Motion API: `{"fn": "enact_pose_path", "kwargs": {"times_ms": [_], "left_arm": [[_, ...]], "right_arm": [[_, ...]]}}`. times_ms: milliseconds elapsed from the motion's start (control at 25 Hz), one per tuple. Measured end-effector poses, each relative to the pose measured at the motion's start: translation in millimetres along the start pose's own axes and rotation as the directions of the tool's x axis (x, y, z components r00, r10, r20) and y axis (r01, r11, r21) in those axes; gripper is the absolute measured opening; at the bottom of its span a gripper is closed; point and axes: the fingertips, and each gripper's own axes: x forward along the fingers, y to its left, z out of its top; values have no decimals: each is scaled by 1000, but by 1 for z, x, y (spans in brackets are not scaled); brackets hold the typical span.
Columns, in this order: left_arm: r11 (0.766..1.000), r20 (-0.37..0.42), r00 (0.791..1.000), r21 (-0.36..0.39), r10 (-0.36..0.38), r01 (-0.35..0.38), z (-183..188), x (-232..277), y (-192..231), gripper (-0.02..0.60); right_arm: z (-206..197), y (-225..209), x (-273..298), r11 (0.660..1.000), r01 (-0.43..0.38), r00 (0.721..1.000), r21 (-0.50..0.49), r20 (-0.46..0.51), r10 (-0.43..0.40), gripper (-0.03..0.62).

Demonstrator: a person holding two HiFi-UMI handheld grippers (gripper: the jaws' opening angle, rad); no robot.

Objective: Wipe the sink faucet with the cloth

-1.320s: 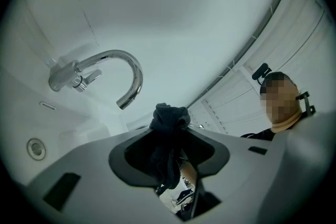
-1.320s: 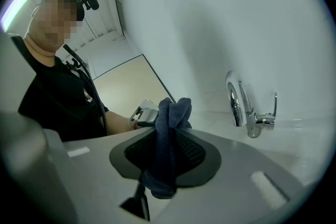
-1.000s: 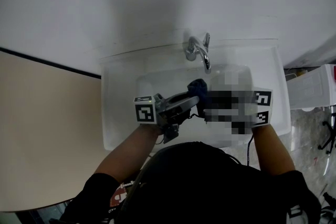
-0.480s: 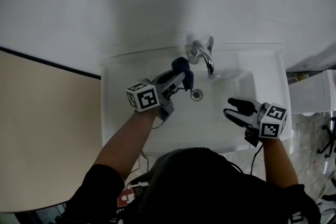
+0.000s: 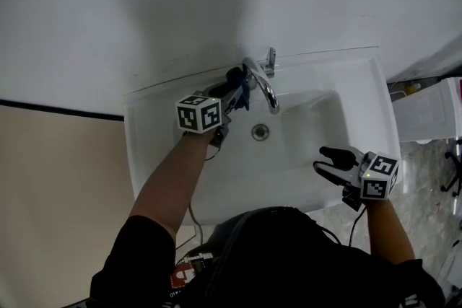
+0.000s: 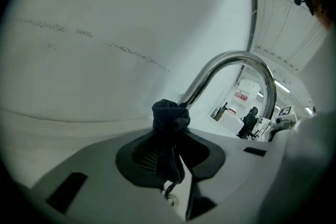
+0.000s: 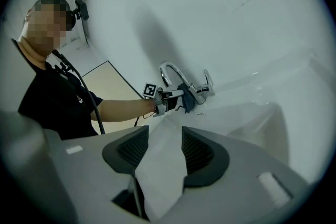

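Two grippers: the left gripper, jaws just closing further, pinches the one dark cloth right at the single faucet, while the right gripper gapes empty over the one sink. In the head view, jaws and spout hide most of the cloth.

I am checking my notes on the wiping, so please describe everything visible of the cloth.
The cloth is dark blue fabric, crumpled into a small wad. The left gripper, whose jaws have just been closing, pinches it; the wad sticks out past the tips and a loose end hangs below. It sits by the lower spout of the chrome faucet; contact cannot be confirmed.
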Motion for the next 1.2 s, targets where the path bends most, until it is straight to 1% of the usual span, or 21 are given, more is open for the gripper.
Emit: {"fn": "enact_pose_path", "kwargs": {"times_ms": [80, 160, 320, 480, 680, 840, 920, 1000, 1120, 1200], "left_arm": [[999, -25, 1000, 37, 7, -6, -2, 3, 0, 84], [998, -39, 999, 58, 10, -8, -3, 5, 0, 84], [997, -61, 998, 69, 32, -27, -7, 5, 6, 84], [995, -96, 993, 78, 61, -54, -16, 11, 14, 83], [991, -159, 982, 107, 102, -86, -26, 18, 26, 80], [989, -207, 970, 109, 124, -103, -28, 24, 35, 80], [987, -221, 966, 114, 135, -112, -27, 20, 32, 78], [990, -209, 971, 107, 115, -94, -22, 10, 17, 77], [996, -169, 986, 85, 11, 4, -14, -6, -24, 78], [997, -162, 986, 57, -47, 57, -12, -2, -47, 78]], "right_arm": [[-4, -8, -2, 1000, 3, 1000, 15, -2, -3, 187], [-7, -14, -1, 1000, 2, 1000, 23, -4, -2, 187], [-10, -15, 5, 999, -8, 1000, 33, -15, 9, 187], [-14, -17, 3, 999, -1, 1000, 43, -22, 2, 187], [-22, -21, -1, 999, 11, 999, 54, -34, -9, 187], [-25, -21, 3, 999, 7, 999, 51, -43, -5, 187], [-24, -20, 4, 999, 5, 999, 43, -41, -3, 187], [-21, -18, 4, 999, 0, 999, 37, -35, 1, 187], [-20, -15, 2, 999, -10, 1000, 37, -26, 11, 187], [-21, -16, 1, 999, -9, 1000, 41, -20, 10, 187]]}}
